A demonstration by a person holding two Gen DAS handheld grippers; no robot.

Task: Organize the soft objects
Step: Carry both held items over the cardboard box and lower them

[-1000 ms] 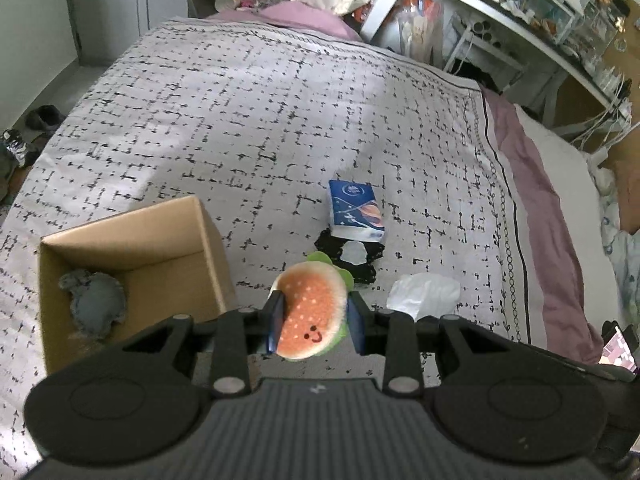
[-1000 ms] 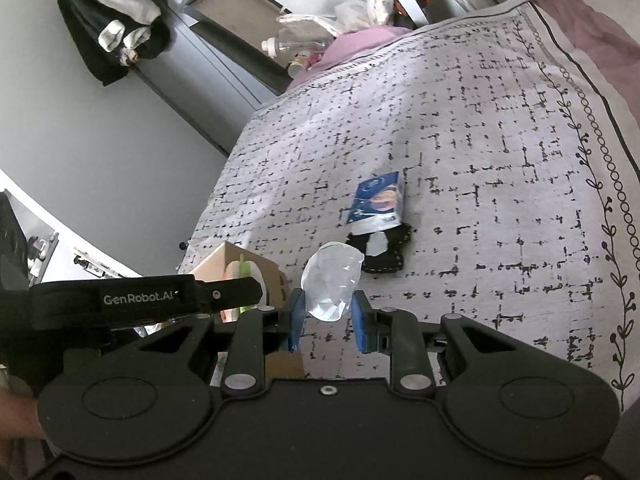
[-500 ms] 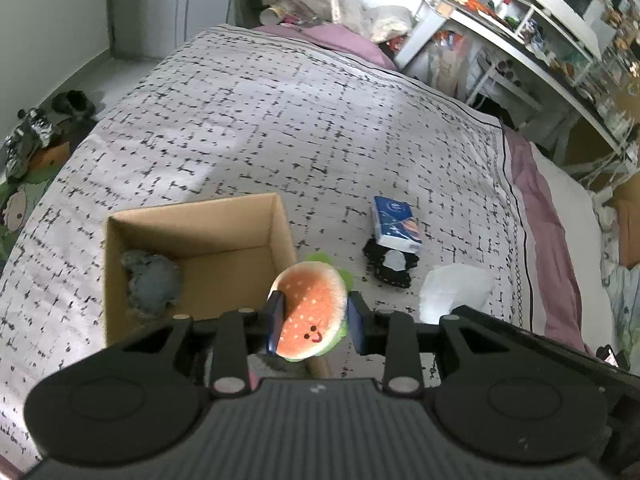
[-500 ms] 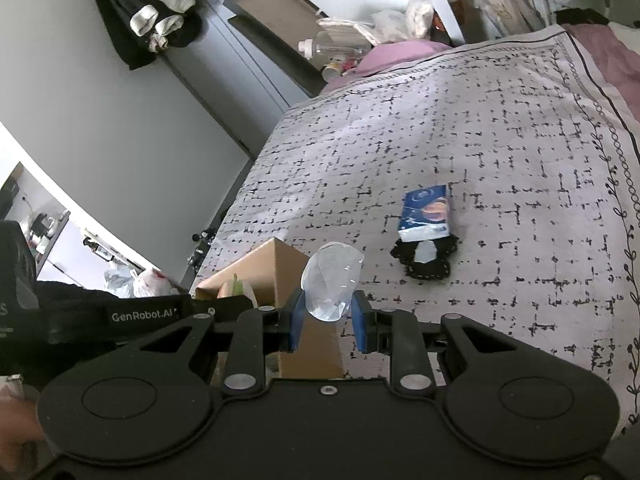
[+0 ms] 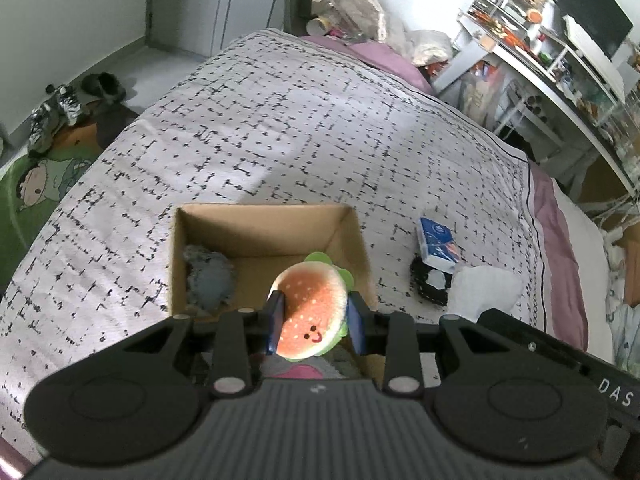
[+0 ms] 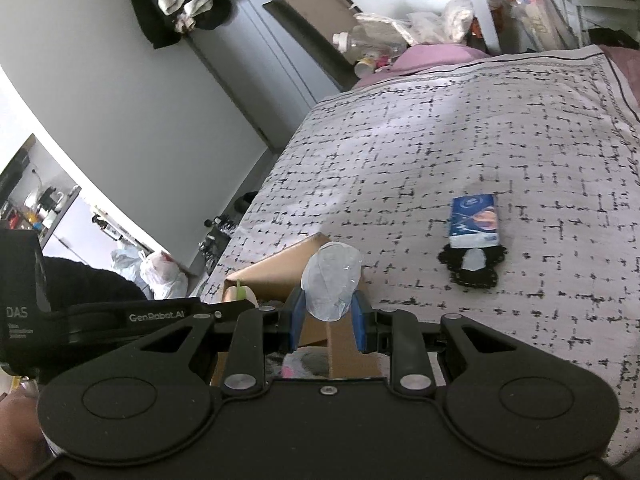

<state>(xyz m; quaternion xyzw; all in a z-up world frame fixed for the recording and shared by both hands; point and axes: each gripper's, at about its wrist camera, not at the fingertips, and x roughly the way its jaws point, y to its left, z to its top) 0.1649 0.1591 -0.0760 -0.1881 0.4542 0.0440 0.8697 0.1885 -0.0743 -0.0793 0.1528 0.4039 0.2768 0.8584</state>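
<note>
Facing the camera, burger plush (image 5: pixel 311 312) stands upright over box (image 5: pixel 260 236).

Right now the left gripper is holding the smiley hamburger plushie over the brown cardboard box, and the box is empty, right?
Not quite: the brown cardboard box isn't empty. The left wrist view shows a grey plush toy inside. The left gripper does hold the smiley hamburger plushie over it.
</note>
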